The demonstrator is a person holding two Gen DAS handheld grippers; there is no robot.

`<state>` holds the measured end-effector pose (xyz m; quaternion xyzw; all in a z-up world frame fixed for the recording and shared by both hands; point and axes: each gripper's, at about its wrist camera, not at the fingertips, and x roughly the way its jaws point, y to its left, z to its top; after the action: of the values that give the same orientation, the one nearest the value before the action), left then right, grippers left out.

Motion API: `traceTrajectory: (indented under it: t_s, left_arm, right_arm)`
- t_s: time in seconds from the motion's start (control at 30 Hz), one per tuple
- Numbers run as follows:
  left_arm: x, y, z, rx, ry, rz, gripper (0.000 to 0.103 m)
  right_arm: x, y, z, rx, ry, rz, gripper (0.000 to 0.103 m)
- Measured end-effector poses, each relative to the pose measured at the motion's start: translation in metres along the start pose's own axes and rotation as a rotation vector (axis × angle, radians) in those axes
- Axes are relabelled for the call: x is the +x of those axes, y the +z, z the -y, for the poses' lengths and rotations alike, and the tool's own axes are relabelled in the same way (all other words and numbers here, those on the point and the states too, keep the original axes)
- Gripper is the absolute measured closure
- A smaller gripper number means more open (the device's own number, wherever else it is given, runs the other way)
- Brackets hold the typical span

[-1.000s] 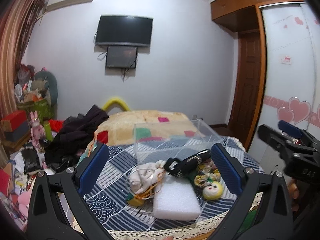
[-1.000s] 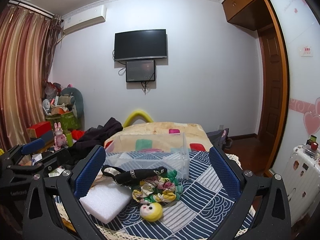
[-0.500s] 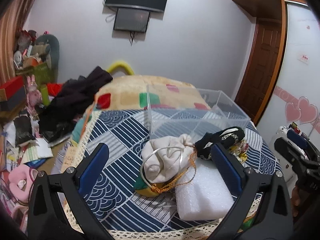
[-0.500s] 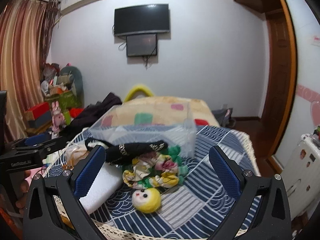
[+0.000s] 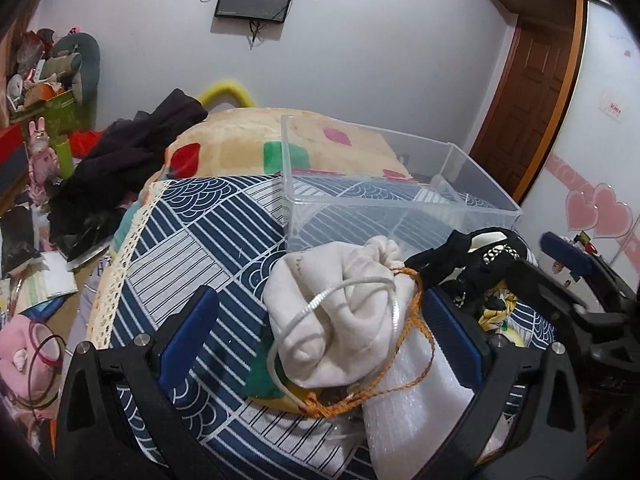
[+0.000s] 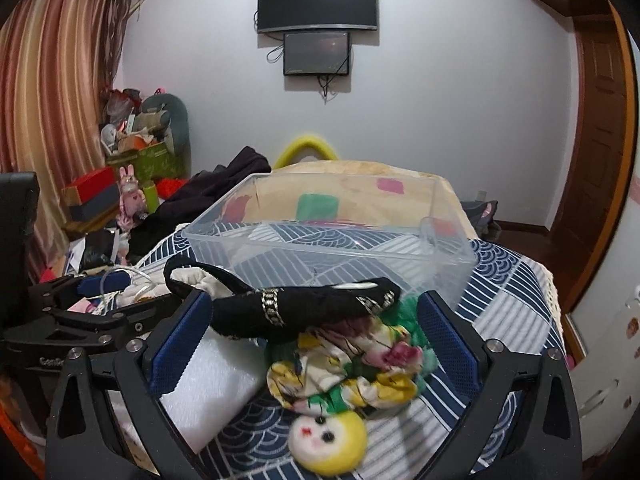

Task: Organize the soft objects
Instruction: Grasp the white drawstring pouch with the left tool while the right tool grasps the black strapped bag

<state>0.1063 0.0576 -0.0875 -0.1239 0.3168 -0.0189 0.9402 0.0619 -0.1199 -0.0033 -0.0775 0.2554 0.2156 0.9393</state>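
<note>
A cream drawstring pouch (image 5: 340,320) lies on the blue patterned table, between the fingers of my open left gripper (image 5: 320,336). A white foam block (image 5: 416,420) lies under its right side, also in the right wrist view (image 6: 208,392). A black trimmed pouch (image 6: 296,308) and a rag doll with a yellow head (image 6: 344,384) lie between the fingers of my open right gripper (image 6: 312,340). A clear plastic box (image 6: 332,240) stands empty behind them, also in the left wrist view (image 5: 384,196).
The round table has a lace edge (image 5: 120,264). Behind it is a bed with a patchwork quilt (image 5: 248,144) and dark clothes (image 5: 128,160). Clutter covers the floor at the left (image 5: 24,240). A wooden door (image 5: 532,92) is at the right.
Both grippers have moved forward and down toward the table. The cream pouch now sits between my left fingers, the black pouch and doll between my right fingers. Nothing is grasped.
</note>
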Motion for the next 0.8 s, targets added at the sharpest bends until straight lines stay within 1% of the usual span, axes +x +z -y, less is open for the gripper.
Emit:
traceTrajectory:
  t_s: [0.03,0.07,0.1,0.23,0.33,0.4,0.43,0.5,0.53,0.6,0.63,0.67,0.7,0.8]
  left_arm:
    - [0.001,0.0,-0.001,0.0,-0.005,0.002,0.006]
    - [0.002,0.001,-0.001,0.001,-0.014,0.004,0.013]
    - [0.003,0.001,-0.001,0.003,-0.026,0.005,0.019]
    - [0.009,-0.001,-0.002,-0.001,-0.068,-0.024,0.027]
    - [0.013,-0.004,-0.005,-0.019,-0.082,-0.04,0.037]
    - [0.016,-0.005,-0.008,-0.035,-0.095,-0.054,0.041]
    - [0.017,-0.005,-0.01,-0.045,-0.106,-0.058,0.043]
    - [0.015,-0.005,-0.012,-0.053,-0.109,-0.052,0.053]
    - [0.014,-0.005,-0.012,-0.053,-0.104,-0.049,0.055]
    - [0.011,-0.005,-0.011,-0.049,-0.101,-0.042,0.069]
    - [0.011,-0.005,-0.01,-0.045,-0.103,-0.04,0.072]
    - [0.01,-0.005,-0.009,-0.041,-0.103,-0.037,0.077]
    - [0.008,-0.005,-0.007,-0.033,-0.102,-0.031,0.08]
    - [0.001,-0.004,0.0,-0.001,-0.079,0.001,0.083]
  right_arm:
    - [0.003,0.001,-0.001,-0.007,0.002,-0.005,0.009]
    - [0.006,0.001,-0.001,-0.014,0.004,-0.013,0.013]
    - [0.008,0.0,-0.001,-0.016,0.012,-0.022,0.017]
    - [0.011,-0.003,0.001,-0.024,0.014,-0.035,0.028]
    - [0.011,-0.005,0.002,-0.034,0.015,-0.041,0.047]
    - [0.011,-0.006,0.003,-0.035,0.03,-0.048,0.069]
    - [0.011,-0.004,0.004,-0.034,0.034,-0.049,0.071]
    - [0.008,-0.004,0.007,-0.031,0.035,-0.04,0.076]
    - [0.007,-0.004,0.008,-0.03,0.035,-0.036,0.078]
    - [0.003,-0.003,0.01,-0.024,0.038,-0.026,0.085]
    - [0.001,-0.002,0.011,-0.02,0.045,-0.019,0.091]
    - [-0.001,-0.001,0.01,-0.017,0.047,-0.012,0.093]
    - [-0.004,0.0,0.009,-0.017,0.044,-0.001,0.093]
    - [-0.012,0.002,0.007,-0.03,0.031,0.028,0.095]
